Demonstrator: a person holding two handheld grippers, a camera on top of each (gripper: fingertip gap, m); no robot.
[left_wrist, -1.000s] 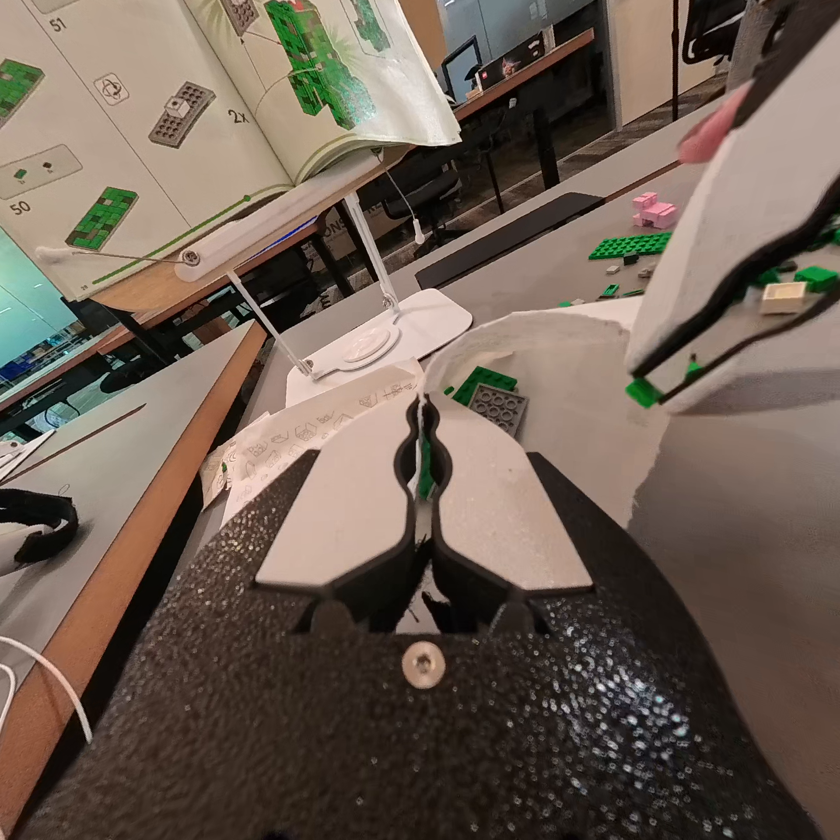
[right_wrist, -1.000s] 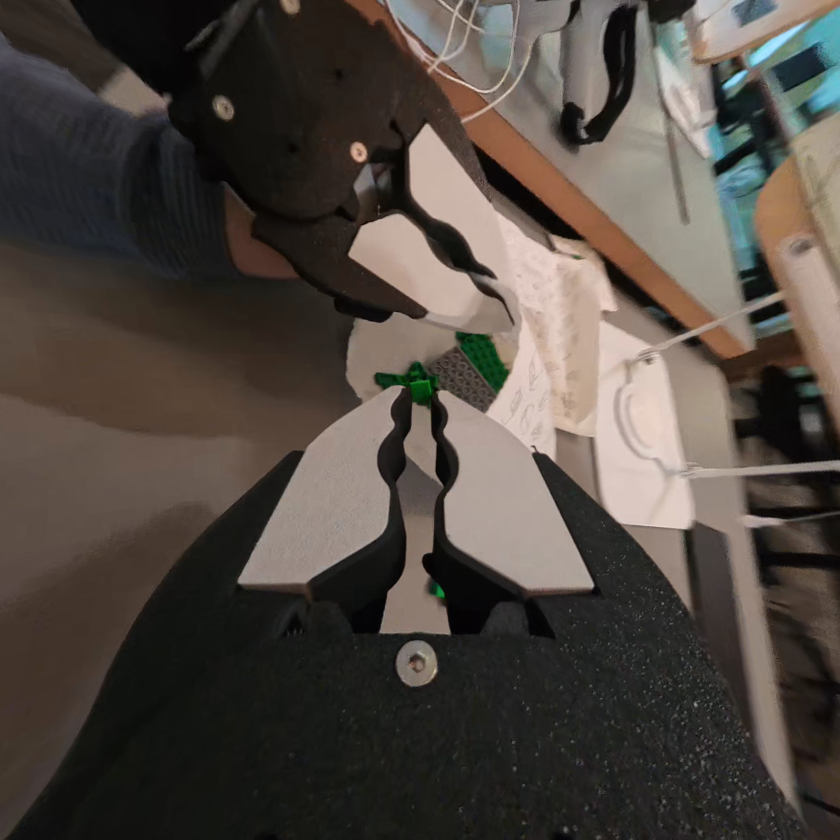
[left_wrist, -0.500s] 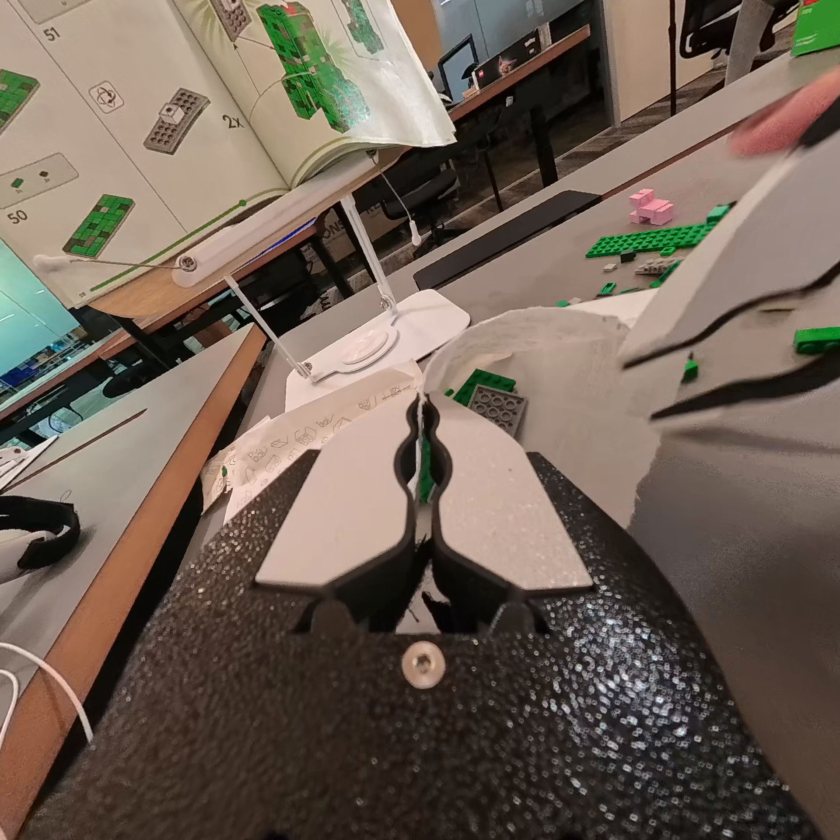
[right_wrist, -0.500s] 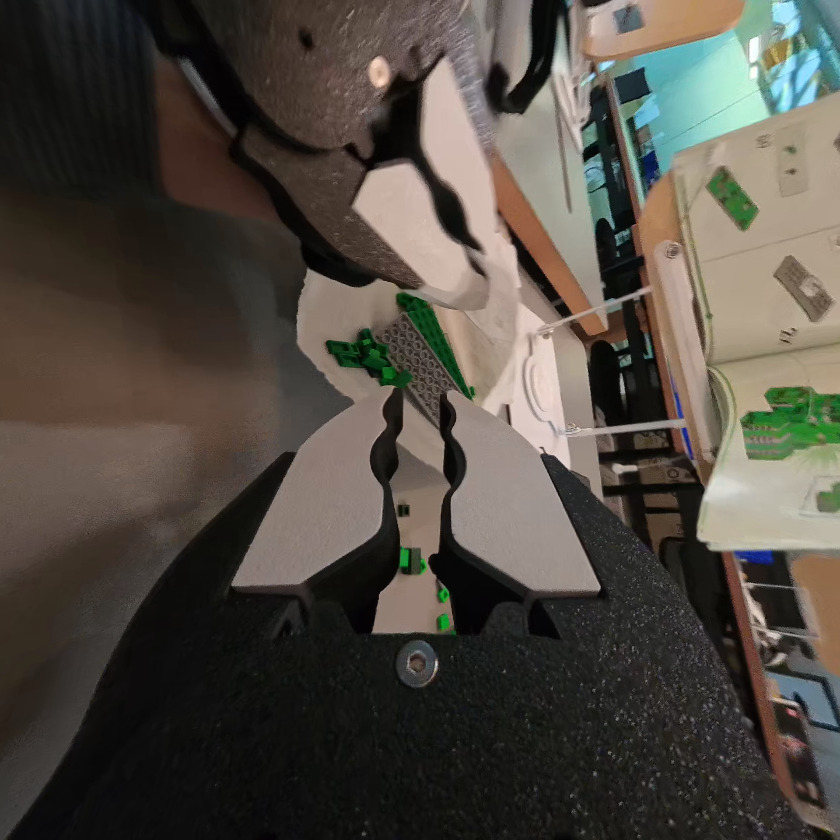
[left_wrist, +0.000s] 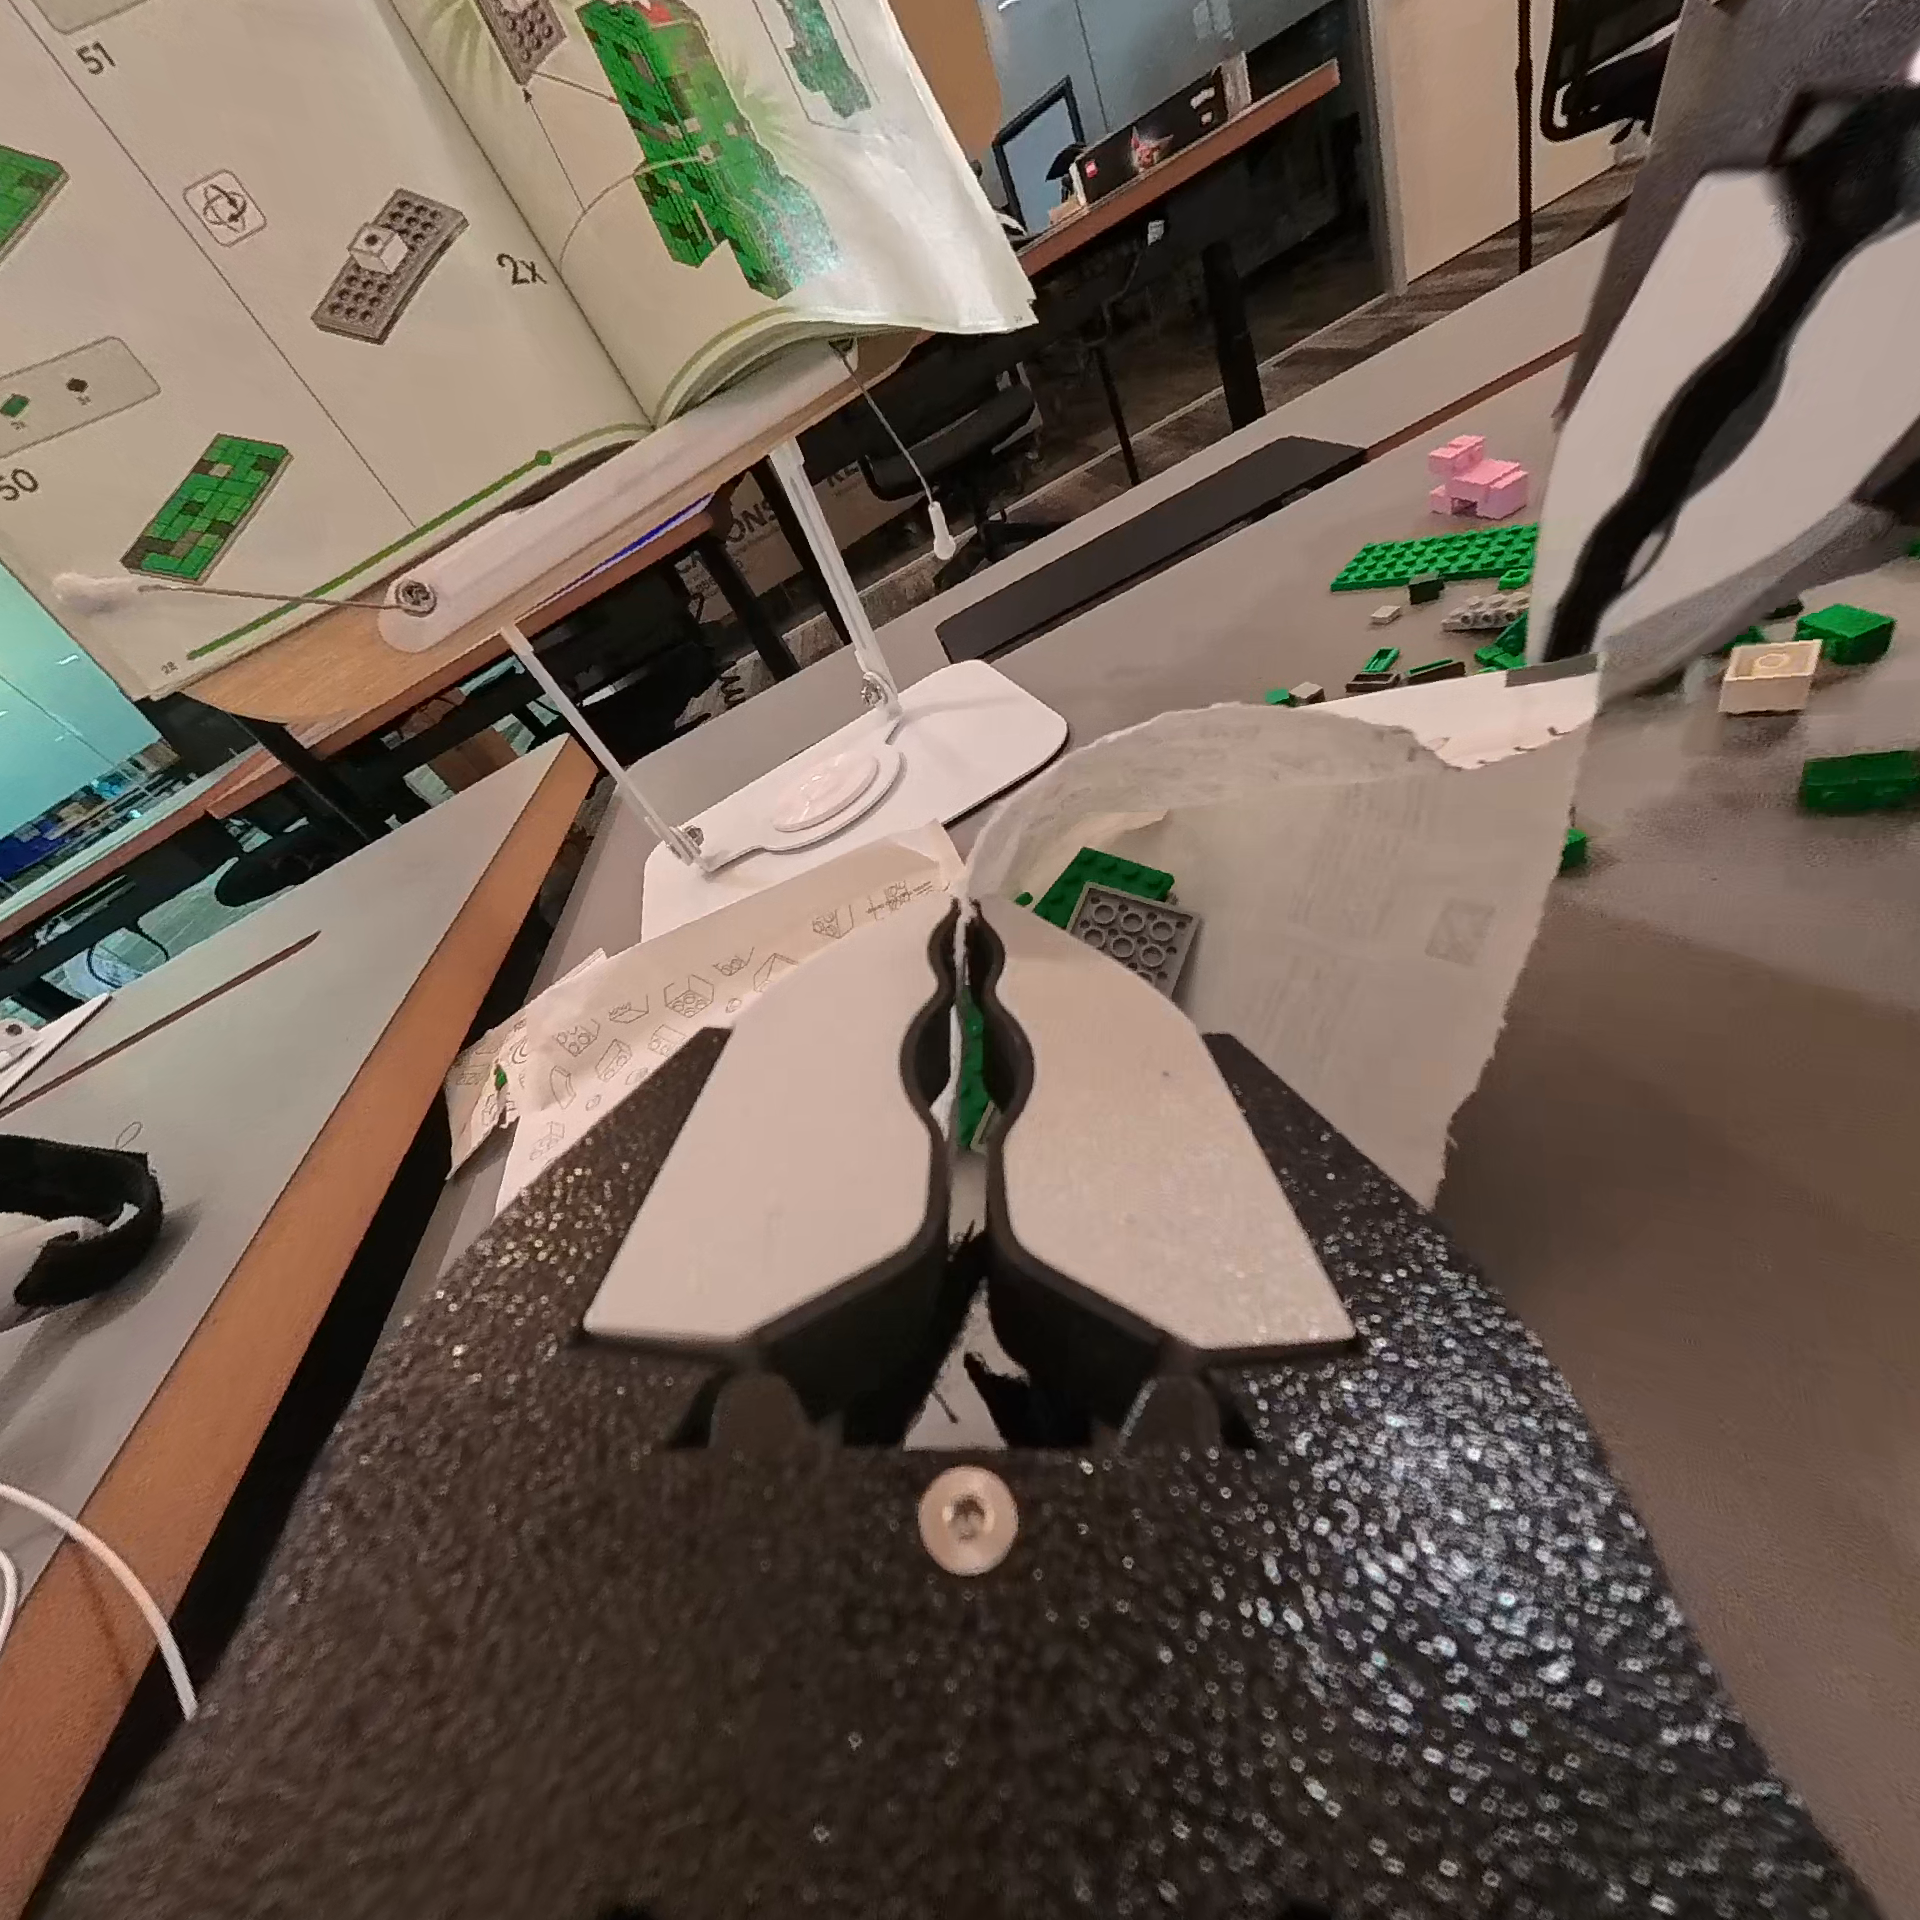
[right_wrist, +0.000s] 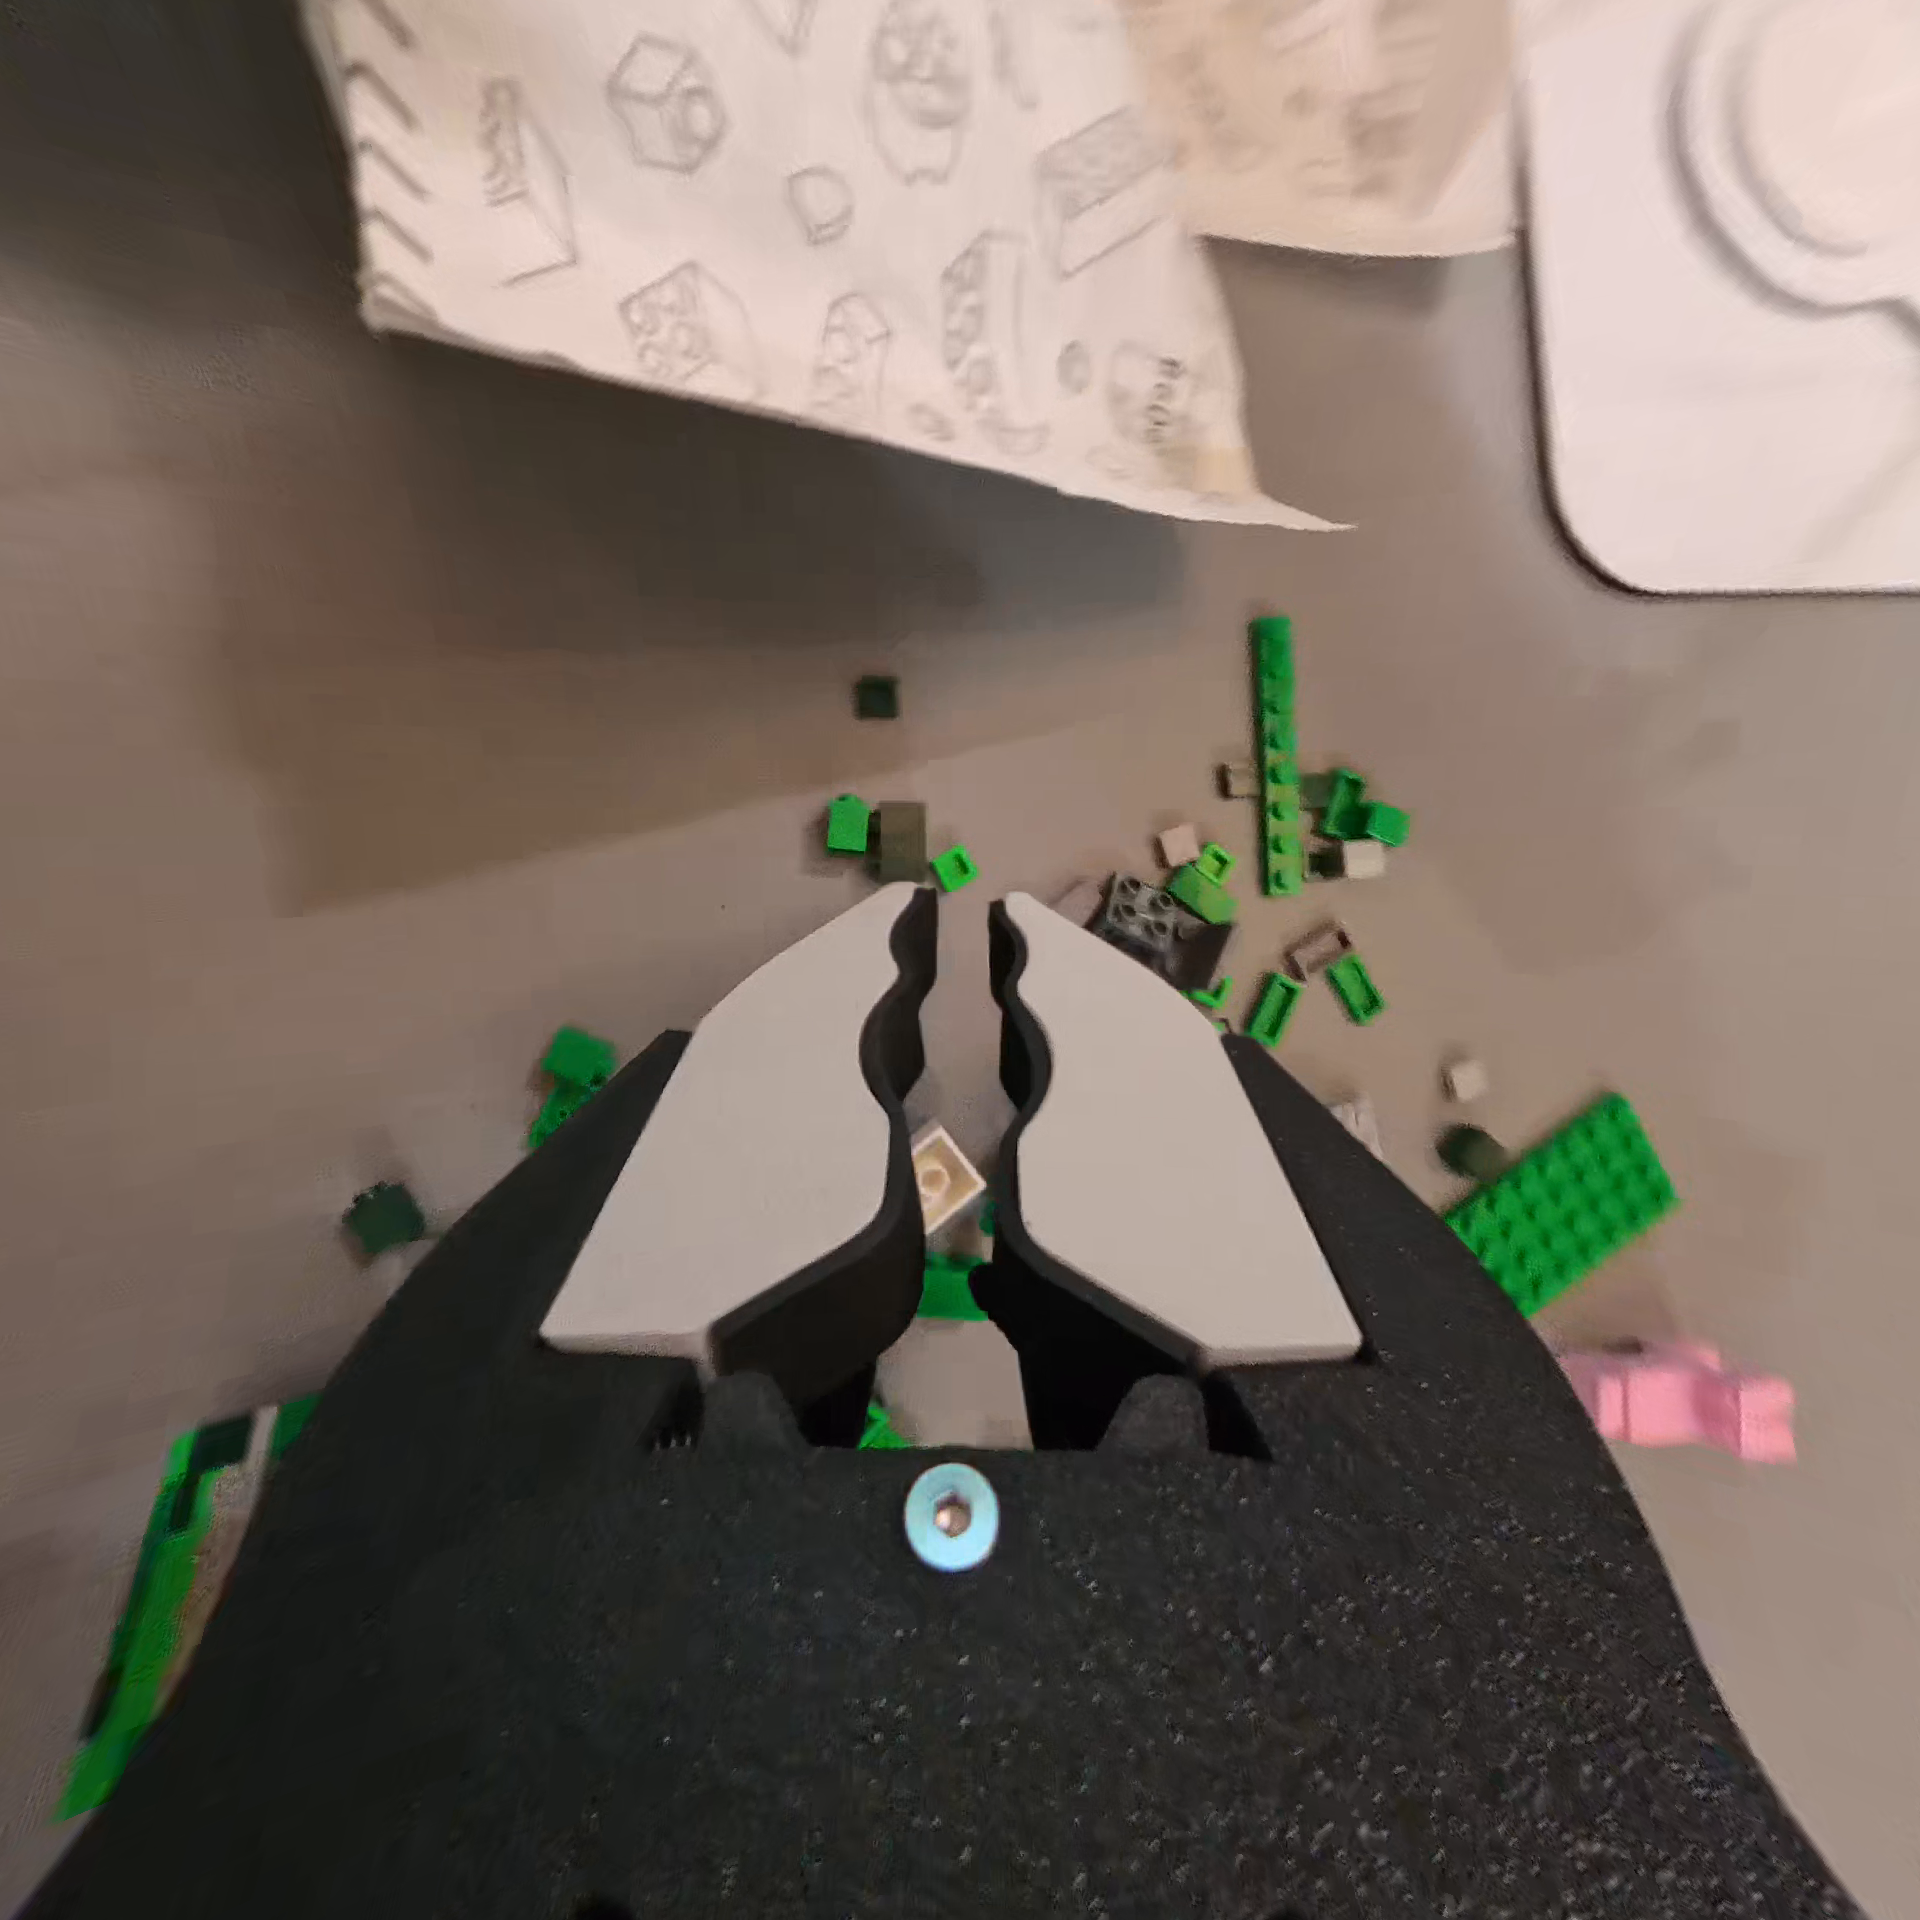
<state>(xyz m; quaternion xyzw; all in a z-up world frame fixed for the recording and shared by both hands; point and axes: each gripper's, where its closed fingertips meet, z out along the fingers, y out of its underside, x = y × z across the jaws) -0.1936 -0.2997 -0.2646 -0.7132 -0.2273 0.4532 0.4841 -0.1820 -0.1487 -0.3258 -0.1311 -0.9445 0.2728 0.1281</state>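
Observation:
My left gripper (left_wrist: 961, 920) is shut on the torn edge of a white paper bag (left_wrist: 1299, 831) and holds it open. A green plate (left_wrist: 1107, 878) and a grey plate (left_wrist: 1135, 932) lie inside the bag. My right gripper (right_wrist: 963, 904) is slightly open and empty, pointing down over loose green bricks on the grey table (right_wrist: 416, 727). A tan brick (right_wrist: 943, 1184) shows between its fingers, below them. In the left wrist view the right gripper (left_wrist: 1579, 623) hangs at the upper right, beyond the bag's far edge. The bag (right_wrist: 831, 260) lies ahead of it.
An open instruction book (left_wrist: 364, 260) rests on a white stand (left_wrist: 831, 790). A large green plate (right_wrist: 1569, 1195), a long green strip (right_wrist: 1276, 758), a dark grey brick (right_wrist: 1143, 914) and a pink figure (right_wrist: 1683, 1403) lie among the loose bricks. A black strap (left_wrist: 73, 1226) lies on the left table.
My right gripper has let go of a small green piece at the bag, opened, and swung away over the loose bricks. My left gripper has stayed shut on the bag.

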